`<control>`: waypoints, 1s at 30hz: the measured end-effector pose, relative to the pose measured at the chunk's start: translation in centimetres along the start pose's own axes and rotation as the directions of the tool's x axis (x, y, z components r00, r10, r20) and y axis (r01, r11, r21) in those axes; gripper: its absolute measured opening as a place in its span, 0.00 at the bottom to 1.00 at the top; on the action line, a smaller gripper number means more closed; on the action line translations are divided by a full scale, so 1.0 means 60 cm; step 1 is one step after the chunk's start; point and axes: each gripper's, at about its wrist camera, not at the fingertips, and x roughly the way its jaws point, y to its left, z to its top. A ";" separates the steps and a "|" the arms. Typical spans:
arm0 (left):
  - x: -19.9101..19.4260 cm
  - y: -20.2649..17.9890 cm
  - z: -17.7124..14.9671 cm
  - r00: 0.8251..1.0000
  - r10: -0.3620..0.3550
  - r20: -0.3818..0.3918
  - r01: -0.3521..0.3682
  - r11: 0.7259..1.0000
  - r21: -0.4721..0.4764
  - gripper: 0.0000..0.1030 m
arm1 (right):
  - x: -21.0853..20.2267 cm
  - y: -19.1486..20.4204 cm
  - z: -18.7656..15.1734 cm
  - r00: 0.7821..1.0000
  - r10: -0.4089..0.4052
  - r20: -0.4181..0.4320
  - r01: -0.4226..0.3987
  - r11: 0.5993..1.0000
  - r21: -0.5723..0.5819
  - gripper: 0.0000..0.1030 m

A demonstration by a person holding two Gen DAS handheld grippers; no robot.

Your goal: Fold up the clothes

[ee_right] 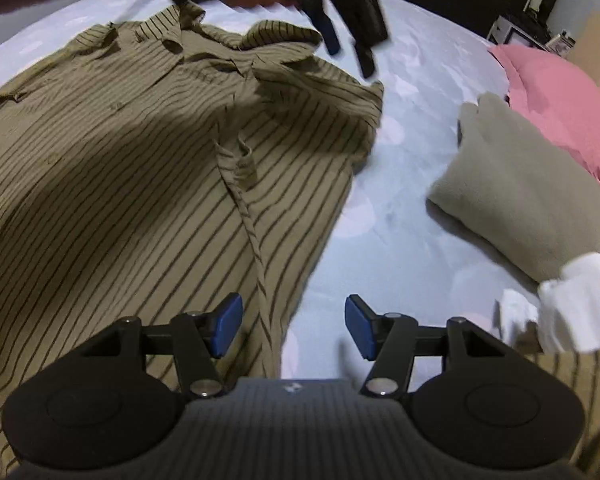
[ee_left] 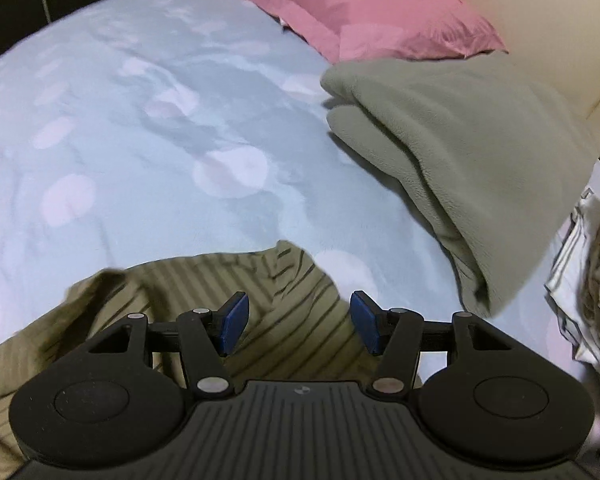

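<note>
An olive shirt with dark stripes [ee_right: 140, 152] lies spread on the bed, collar at the far end. My right gripper [ee_right: 294, 326] is open and empty, hovering over the shirt's right edge near its hem. My left gripper [ee_left: 300, 322] is open and empty above a bunched corner of the same shirt [ee_left: 260, 280]. The left gripper also shows in the right wrist view [ee_right: 348, 52], blurred, above the shirt's far right shoulder.
The bed has a pale blue sheet with pink dots [ee_left: 140, 120]. A folded grey-green fleece blanket [ee_left: 460, 152] and a pink pillow [ee_left: 360, 8] lie to the right. White cloth [ee_right: 572, 304] lies at the near right. A cream wall [ee_left: 560, 20] stands behind.
</note>
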 end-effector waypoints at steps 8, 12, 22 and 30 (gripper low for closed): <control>0.055 0.013 0.018 0.998 -0.037 -0.042 0.039 0.998 0.056 0.06 | 0.047 0.007 0.000 1.000 0.009 0.028 -0.007 0.998 -0.060 0.41; 0.061 0.000 0.026 1.000 -0.024 -0.019 0.026 0.992 0.127 0.00 | 0.056 -0.004 -0.008 1.000 0.013 -0.002 -0.013 1.000 -0.019 0.02; 0.056 -0.041 0.055 0.996 -0.009 0.089 -0.008 0.983 0.182 0.00 | 0.039 -0.010 -0.008 0.997 -0.070 -0.029 0.070 0.998 0.006 0.02; 0.028 -0.047 0.038 0.989 0.030 0.145 -0.051 0.988 0.145 0.19 | 0.041 -0.017 -0.021 0.995 -0.040 -0.096 0.046 0.997 0.060 0.10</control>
